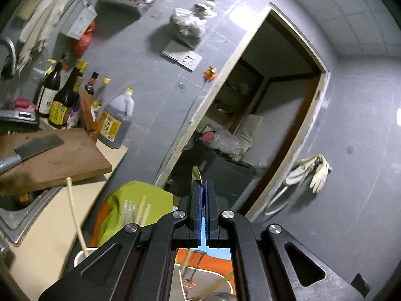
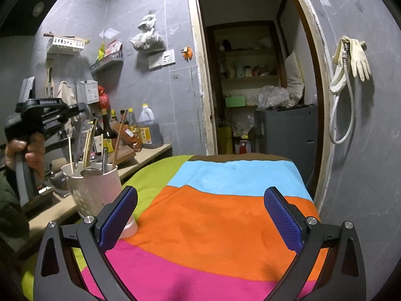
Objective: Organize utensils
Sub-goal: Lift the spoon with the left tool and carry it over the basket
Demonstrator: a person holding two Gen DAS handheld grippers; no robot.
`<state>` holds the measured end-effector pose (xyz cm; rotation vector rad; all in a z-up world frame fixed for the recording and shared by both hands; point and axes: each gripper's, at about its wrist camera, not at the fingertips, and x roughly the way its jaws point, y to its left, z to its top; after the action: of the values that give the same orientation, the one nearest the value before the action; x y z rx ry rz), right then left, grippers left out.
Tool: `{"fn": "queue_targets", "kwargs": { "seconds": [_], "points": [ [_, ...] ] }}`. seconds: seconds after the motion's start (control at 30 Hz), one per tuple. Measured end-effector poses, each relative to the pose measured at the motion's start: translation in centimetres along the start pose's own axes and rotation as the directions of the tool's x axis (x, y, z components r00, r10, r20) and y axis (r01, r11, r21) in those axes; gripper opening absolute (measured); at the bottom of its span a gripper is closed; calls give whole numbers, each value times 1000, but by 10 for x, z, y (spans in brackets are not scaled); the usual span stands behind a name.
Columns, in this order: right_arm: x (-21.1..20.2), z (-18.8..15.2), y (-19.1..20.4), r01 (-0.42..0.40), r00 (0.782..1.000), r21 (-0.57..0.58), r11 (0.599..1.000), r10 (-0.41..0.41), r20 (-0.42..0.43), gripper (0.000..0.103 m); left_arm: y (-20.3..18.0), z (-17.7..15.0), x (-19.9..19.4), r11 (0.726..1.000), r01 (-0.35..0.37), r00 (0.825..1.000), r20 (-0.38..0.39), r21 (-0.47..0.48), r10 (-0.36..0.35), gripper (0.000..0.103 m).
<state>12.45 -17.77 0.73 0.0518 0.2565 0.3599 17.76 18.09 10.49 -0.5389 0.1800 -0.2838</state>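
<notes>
Two blue pads (image 2: pixel 117 215) of the right gripper (image 2: pixel 200 215) stand wide apart, with nothing between them. Under them lies a cloth (image 2: pixel 213 225) with stripes of pink, orange, blue and green. At the left edge of the cloth stands a white cup (image 2: pixel 95 190). Chopsticks (image 2: pixel 86 145), a spoon (image 2: pixel 90 171) and other tools stick up out of it. A hand (image 2: pixel 25 155) holds the left gripper (image 2: pixel 82 107) up high above the cup. From the left gripper's own camera, its pads (image 1: pixel 199 213) are pressed close on a thin metal tool (image 1: pixel 195 178), seen edge on. I cannot tell what kind of tool it is. Down low in that view, the cup (image 1: pixel 81 255) shows with one stick (image 1: pixel 75 213) leaning out. Beside the cloth runs a counter (image 2: pixel 150 154) with dark bottles (image 2: pixel 107 130) and a big jug (image 2: pixel 147 130) by the grey wall. A cleaver (image 1: pixel 37 148) lies on a wooden board (image 1: pixel 62 160) near the sink (image 1: pixel 22 215). White gloves (image 2: pixel 356 57) hang on the wall next to an open door (image 2: pixel 250 75).
</notes>
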Motion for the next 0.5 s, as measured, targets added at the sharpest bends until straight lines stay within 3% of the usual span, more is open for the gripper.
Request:
{"fn": "queue_targets", "kwargs": {
  "seconds": [0.3,0.5],
  "points": [
    [8,-5,5,-15,1000,3,1000,15,-26,102,10,8,-14,998,-54,998,38,22,54,0],
    [4,-3,8,-10,1000,-17,1000,10,-14,102,25,-14,-1,992,-124,991,-39,35,125,0]
  ]
}}
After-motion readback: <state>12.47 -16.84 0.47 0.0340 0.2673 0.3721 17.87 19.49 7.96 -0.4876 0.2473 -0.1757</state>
